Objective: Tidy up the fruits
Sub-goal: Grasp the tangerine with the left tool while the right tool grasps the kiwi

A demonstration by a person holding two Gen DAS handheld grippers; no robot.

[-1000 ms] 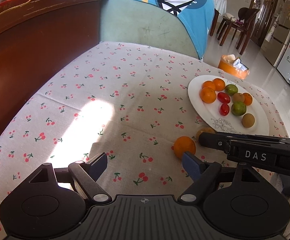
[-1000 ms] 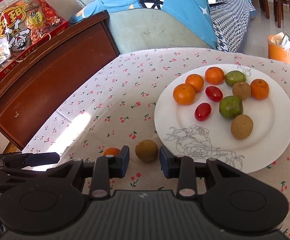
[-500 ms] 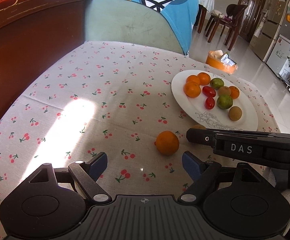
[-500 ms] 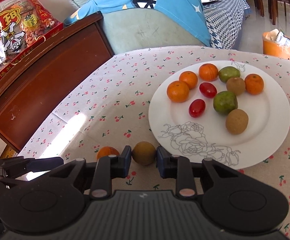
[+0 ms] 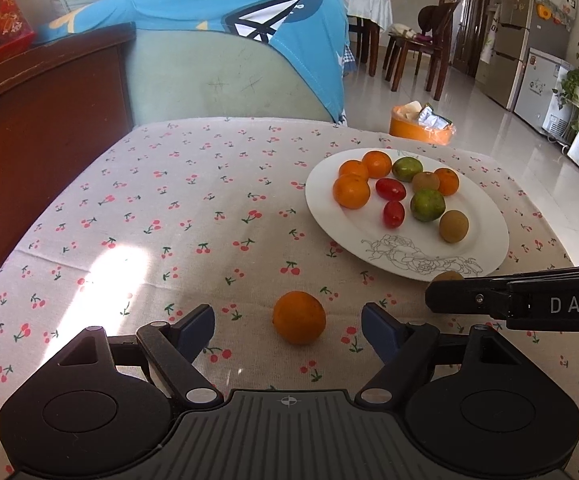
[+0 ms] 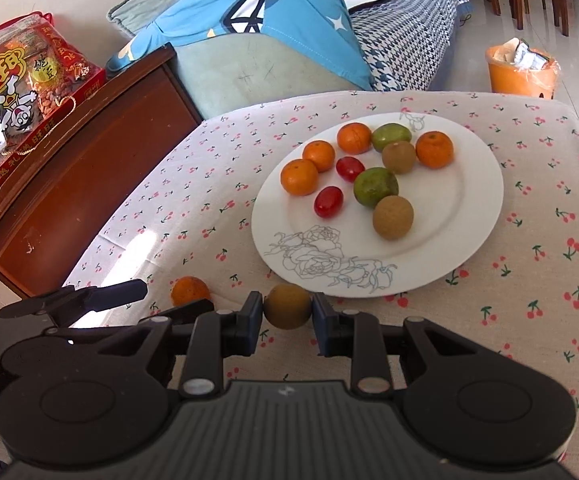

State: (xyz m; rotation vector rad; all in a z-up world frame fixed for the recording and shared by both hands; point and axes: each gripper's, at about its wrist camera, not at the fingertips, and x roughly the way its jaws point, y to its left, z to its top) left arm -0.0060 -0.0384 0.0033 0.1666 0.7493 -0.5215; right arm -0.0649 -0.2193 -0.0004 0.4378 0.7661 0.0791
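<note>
A loose orange lies on the cherry-print cloth between the fingers of my left gripper. Its jaws are closing, but the pads stand clear of the fruit. My right gripper is shut on a brown kiwi, held just in front of the white plate. In the left wrist view the kiwi peeks over a right finger. The plate holds several oranges, two red tomatoes, two green fruits and two kiwis.
A dark wooden cabinet with a red snack bag borders the table on the left. A sofa with a blue cloth stands behind it. An orange bin sits on the floor beyond.
My left gripper has swung until the orange sits between its fingers. The right jaws closed onto the kiwi and carried it nearer the plate's rim.
</note>
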